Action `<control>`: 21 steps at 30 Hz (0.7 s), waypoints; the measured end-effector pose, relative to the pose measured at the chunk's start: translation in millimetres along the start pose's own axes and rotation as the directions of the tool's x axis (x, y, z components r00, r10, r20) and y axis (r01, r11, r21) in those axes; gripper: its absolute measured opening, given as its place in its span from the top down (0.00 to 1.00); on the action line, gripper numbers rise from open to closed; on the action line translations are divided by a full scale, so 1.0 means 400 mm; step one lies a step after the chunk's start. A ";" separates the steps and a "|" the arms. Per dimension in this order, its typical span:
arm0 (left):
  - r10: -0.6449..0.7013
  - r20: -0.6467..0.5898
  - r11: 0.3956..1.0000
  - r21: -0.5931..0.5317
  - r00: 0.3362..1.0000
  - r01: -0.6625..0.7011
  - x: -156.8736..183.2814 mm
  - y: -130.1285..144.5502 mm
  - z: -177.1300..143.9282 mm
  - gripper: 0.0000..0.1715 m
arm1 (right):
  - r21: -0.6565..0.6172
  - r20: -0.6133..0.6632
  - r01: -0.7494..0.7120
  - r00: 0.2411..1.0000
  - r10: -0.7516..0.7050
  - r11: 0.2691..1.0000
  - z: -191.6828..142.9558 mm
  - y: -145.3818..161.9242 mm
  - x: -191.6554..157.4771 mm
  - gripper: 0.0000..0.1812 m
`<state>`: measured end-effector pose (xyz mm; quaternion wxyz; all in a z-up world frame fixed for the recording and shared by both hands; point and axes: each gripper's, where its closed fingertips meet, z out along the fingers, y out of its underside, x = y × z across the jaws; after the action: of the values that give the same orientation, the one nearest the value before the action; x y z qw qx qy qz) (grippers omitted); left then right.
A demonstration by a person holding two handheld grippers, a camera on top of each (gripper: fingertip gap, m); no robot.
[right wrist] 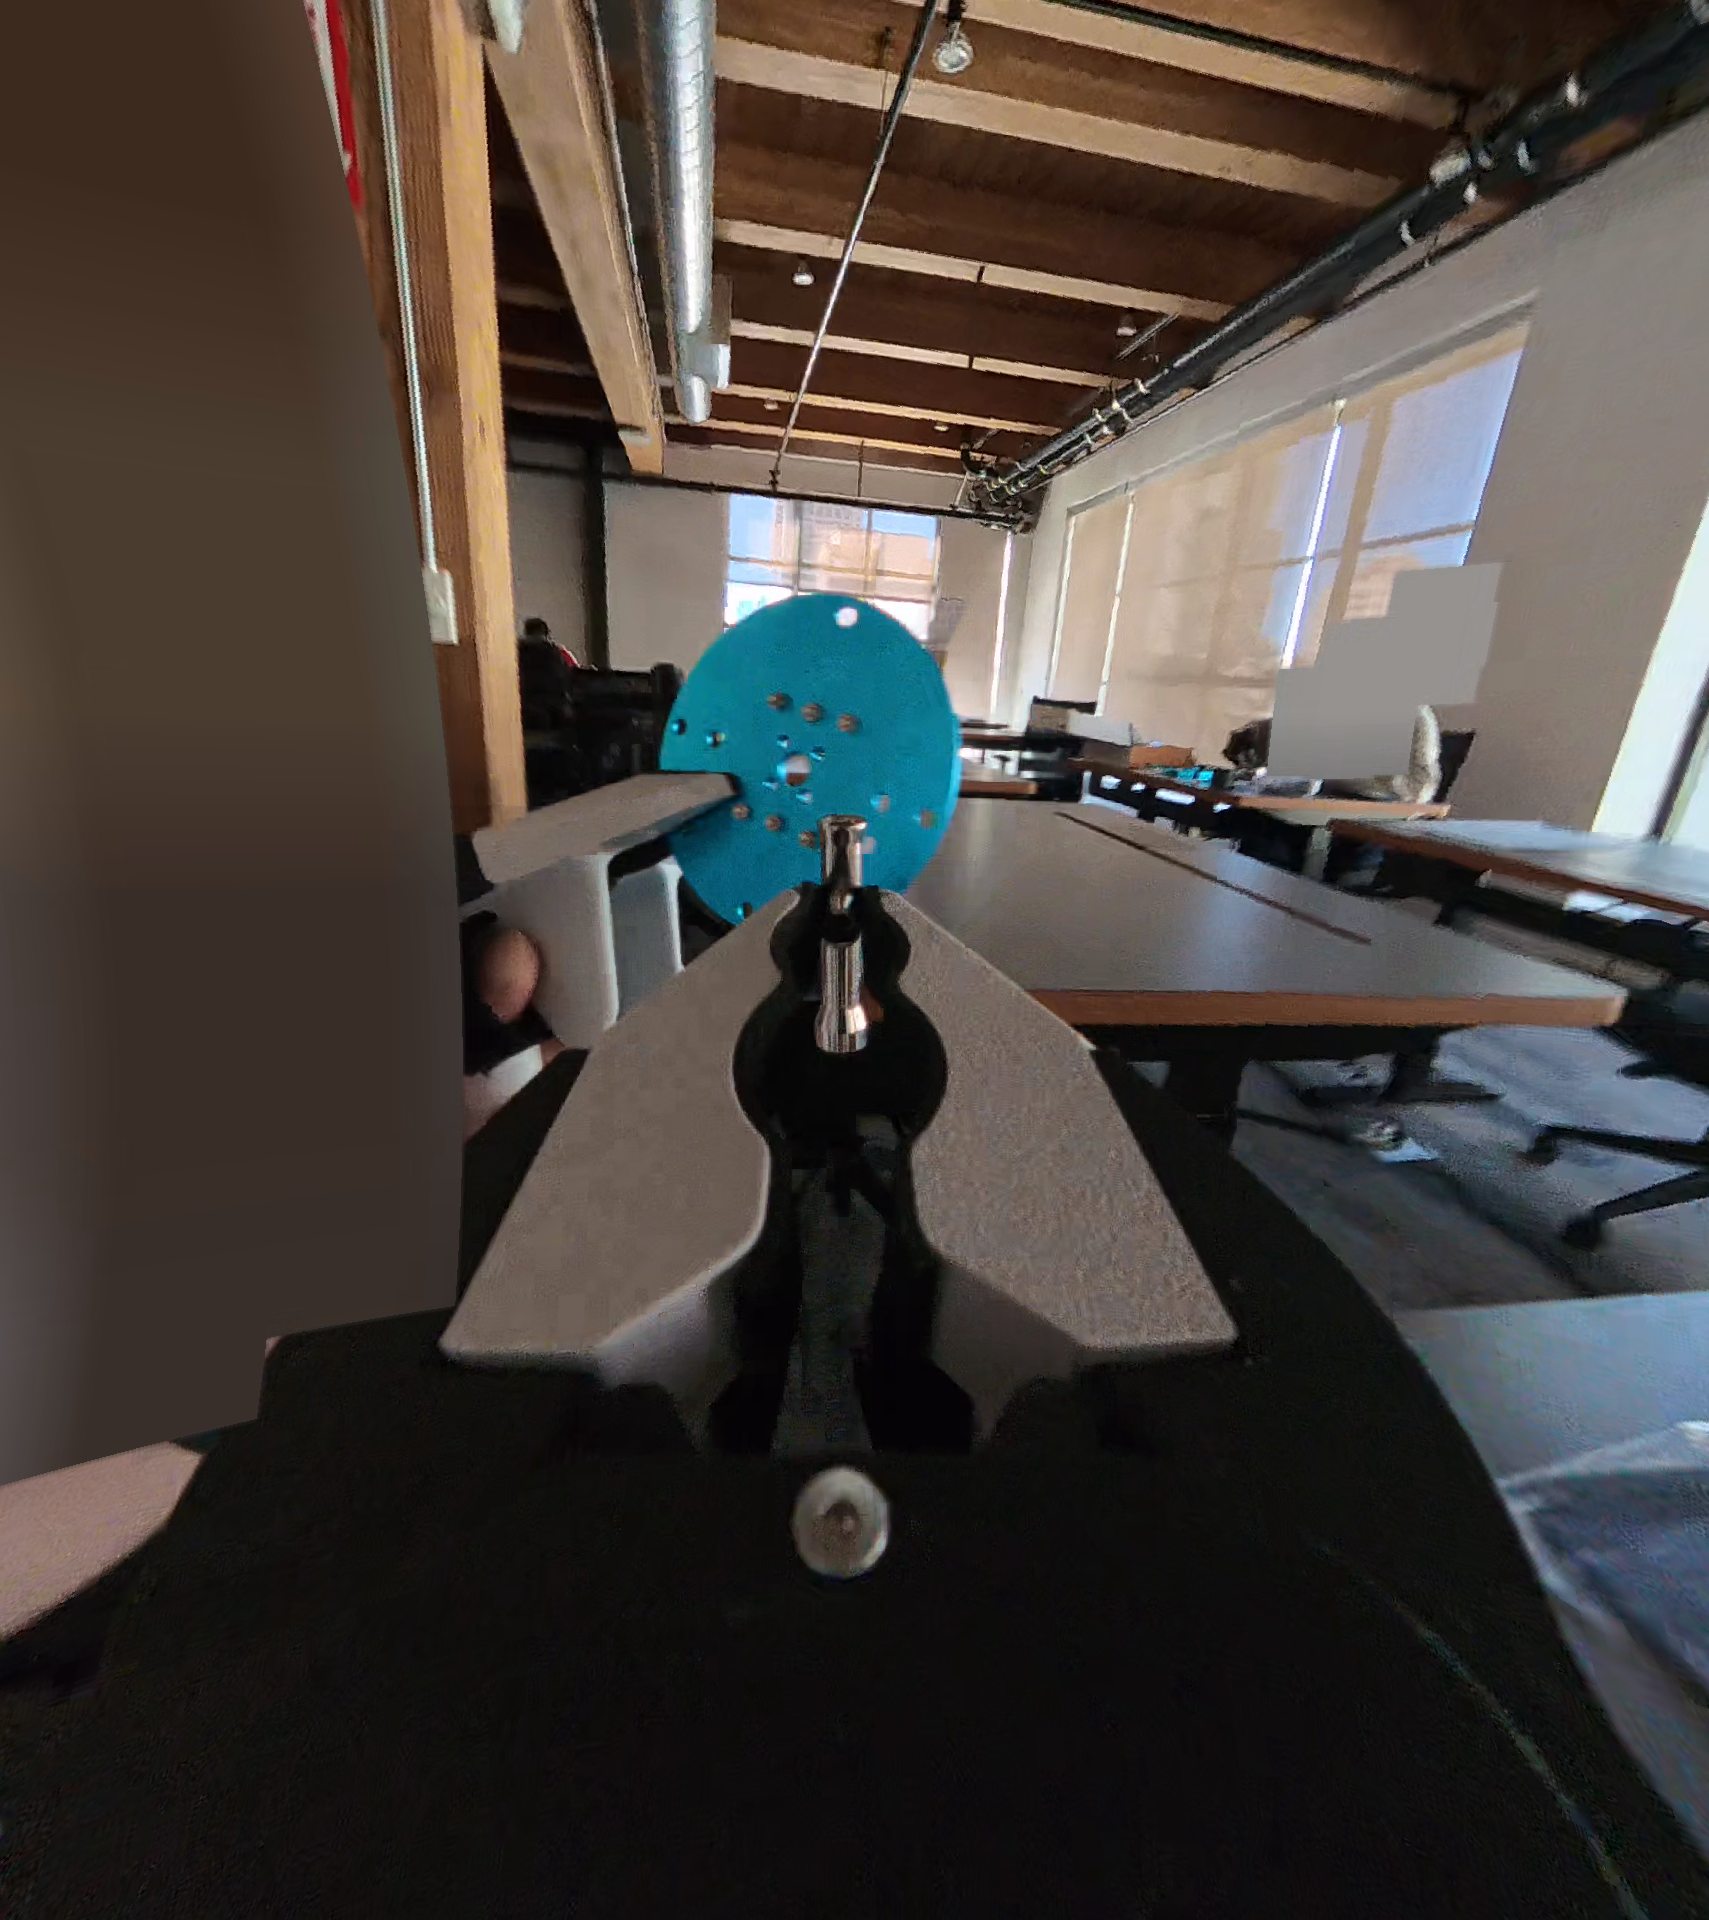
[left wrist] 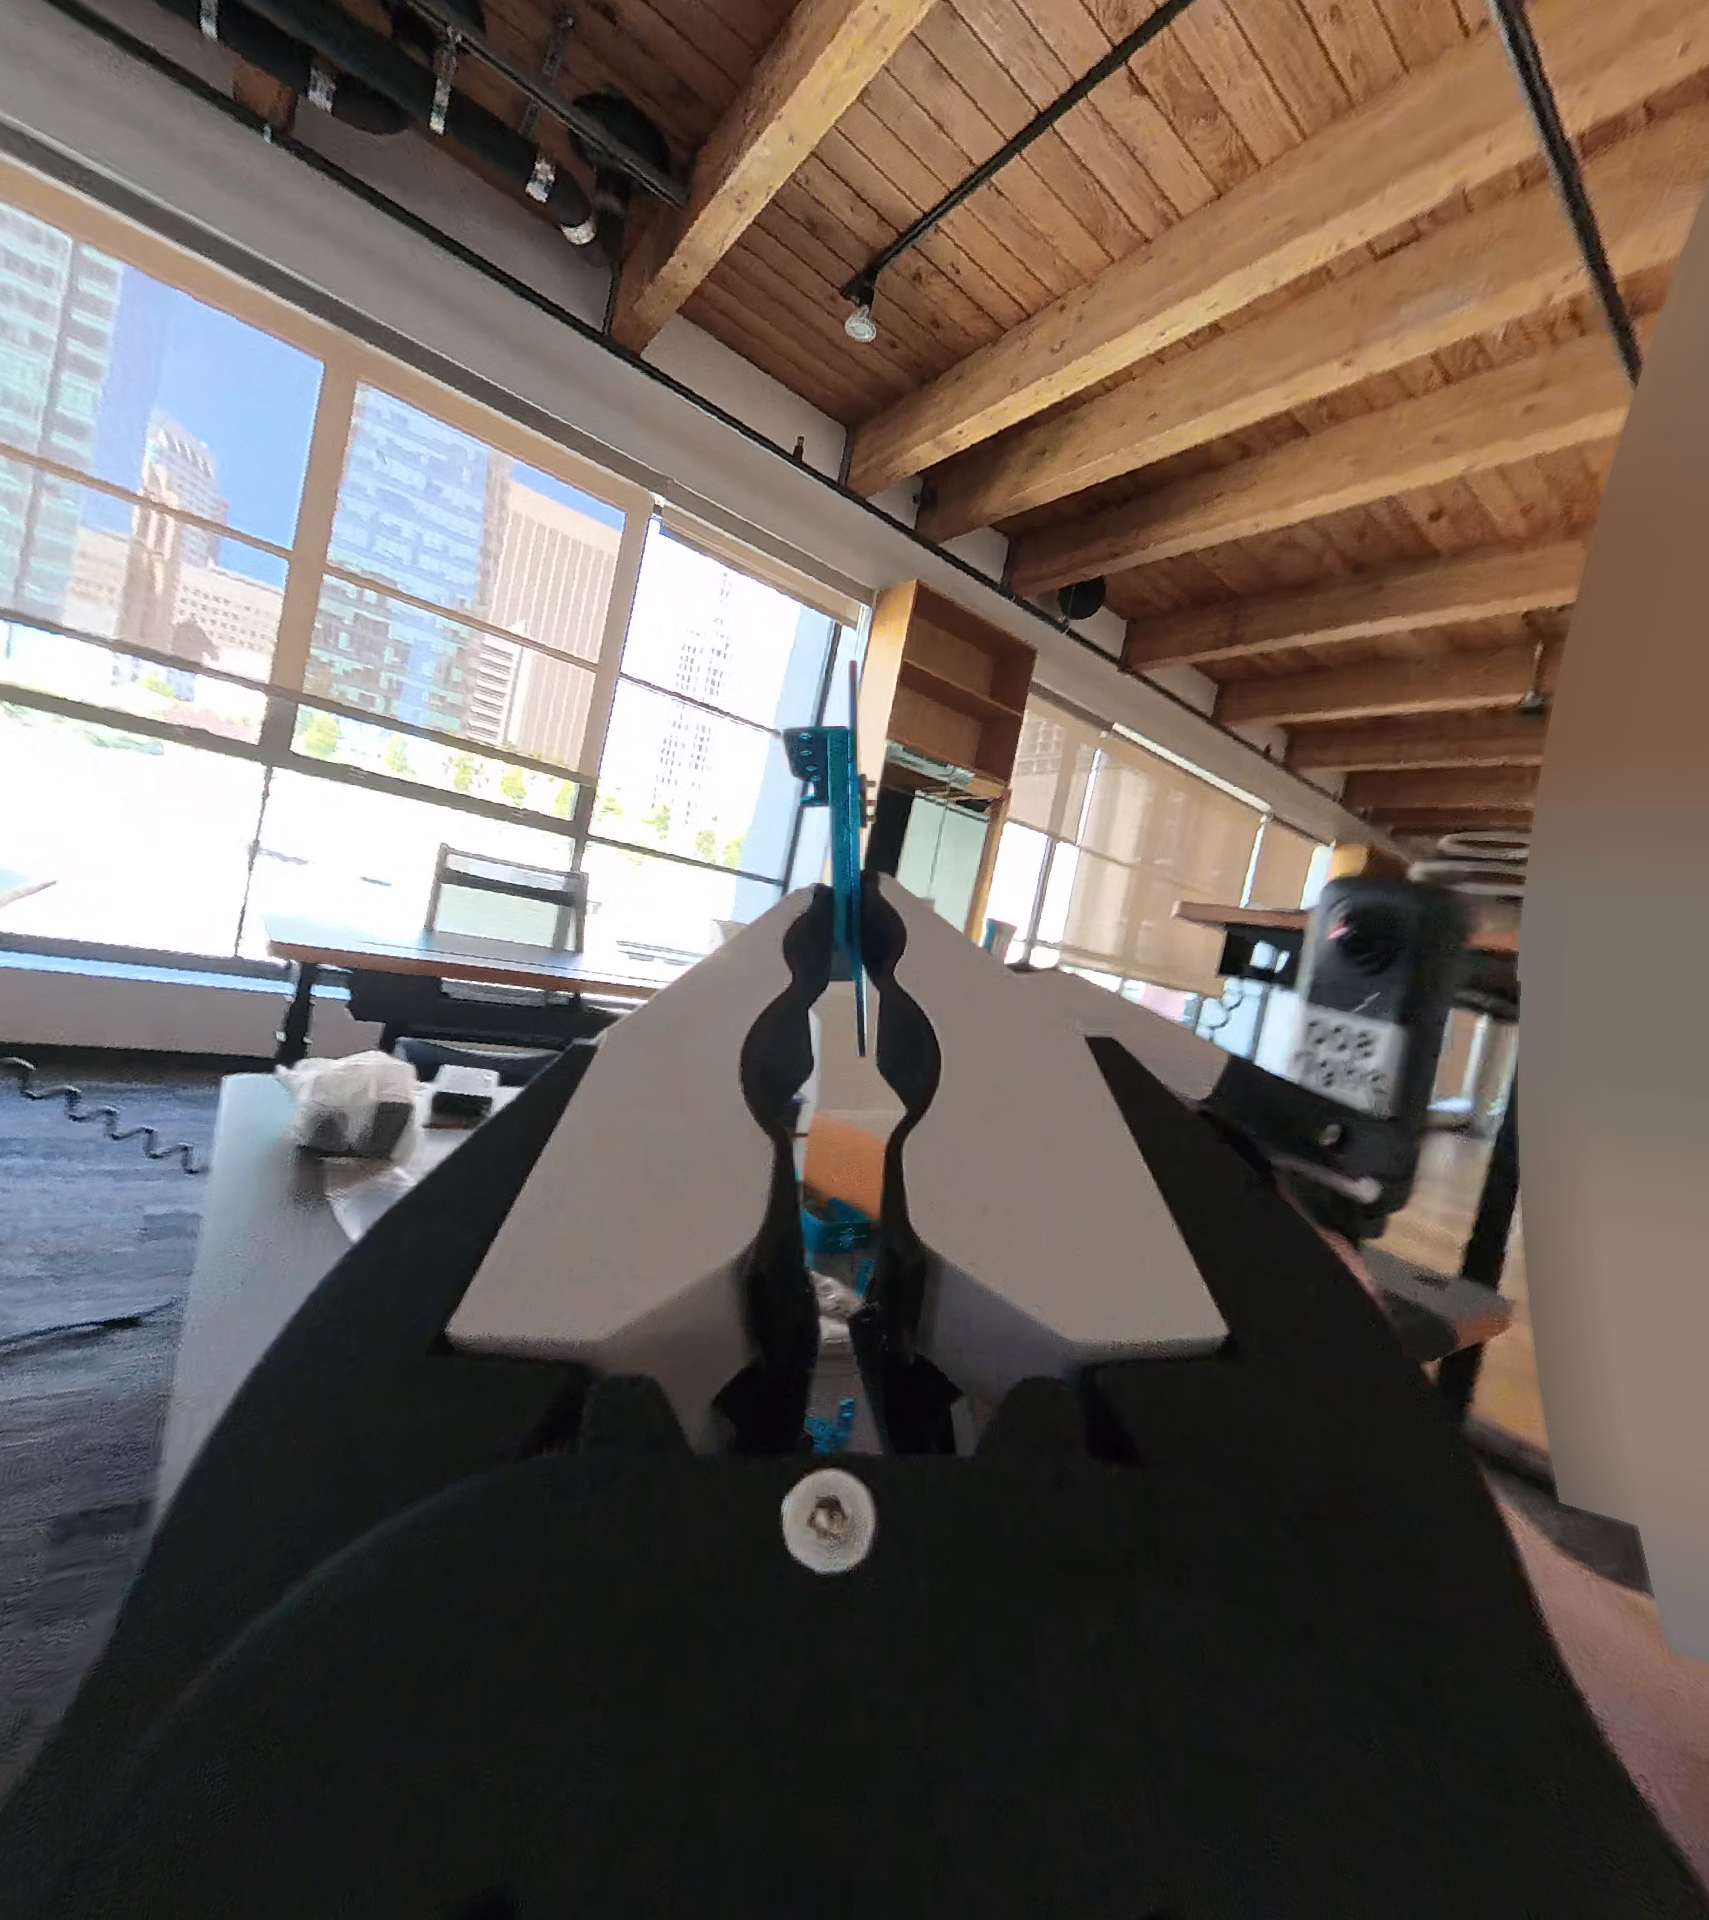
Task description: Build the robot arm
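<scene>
Right wrist view: chrome tool point(right wrist: 837, 940) in right gripper point(right wrist: 839, 902), illegible.

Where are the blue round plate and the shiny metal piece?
Blue round plate point(right wrist: 829, 717), right wrist view: on its flat, hole-dotted face.
Shiny metal piece point(right wrist: 842, 935), right wrist view: on its shaft, between the right gripper's tips.

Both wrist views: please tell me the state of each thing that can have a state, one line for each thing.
Left claw: shut on the blue disc, gripping its edge.
Blue disc: held up in the air, edge-on in the left wrist view, face toward the right claw.
Right claw: shut on the metal pin.
Metal pin: held upright, tip in front of the disc's lower part; contact cannot be told.
Long table: standing beyond the disc.
</scene>
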<state>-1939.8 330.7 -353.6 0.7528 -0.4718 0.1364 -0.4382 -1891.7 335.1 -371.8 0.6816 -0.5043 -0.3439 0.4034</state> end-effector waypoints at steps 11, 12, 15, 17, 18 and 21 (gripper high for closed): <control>-0.529 0.009 0.845 -0.087 0.848 0.528 -0.047 0.129 0.029 0.98 | -0.001 0.120 -0.850 0.523 0.844 0.527 -0.039 0.220 0.080 0.98; -0.514 0.023 0.853 -0.091 0.858 0.514 -0.052 0.140 0.029 0.98 | 0.023 0.163 -0.861 0.505 0.848 0.509 -0.045 0.218 0.078 0.97; -0.482 0.057 0.870 -0.092 0.875 0.485 -0.064 0.163 0.027 0.98 | 0.027 0.215 -0.838 0.538 0.815 0.545 -0.065 0.222 0.073 0.98; -0.502 0.065 0.857 -0.100 0.863 0.506 -0.070 0.179 0.029 0.98 | 0.004 0.202 -0.822 0.559 0.804 0.570 -0.068 0.232 0.067 0.98; -0.513 0.071 0.849 -0.103 0.855 0.518 -0.071 0.188 0.031 0.98 | -0.009 0.172 -0.816 0.569 0.804 0.579 -0.066 0.246 0.067 0.97; -0.520 0.073 0.836 -0.160 0.851 0.525 -0.050 0.219 0.046 0.98 | -0.007 0.125 -0.840 0.538 0.833 0.543 -0.053 0.273 0.072 0.97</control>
<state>-1893.4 372.5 -421.0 0.5625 -0.5607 0.0302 -0.6068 -1882.6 370.2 -480.8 0.3990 -0.5651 -0.0888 0.7166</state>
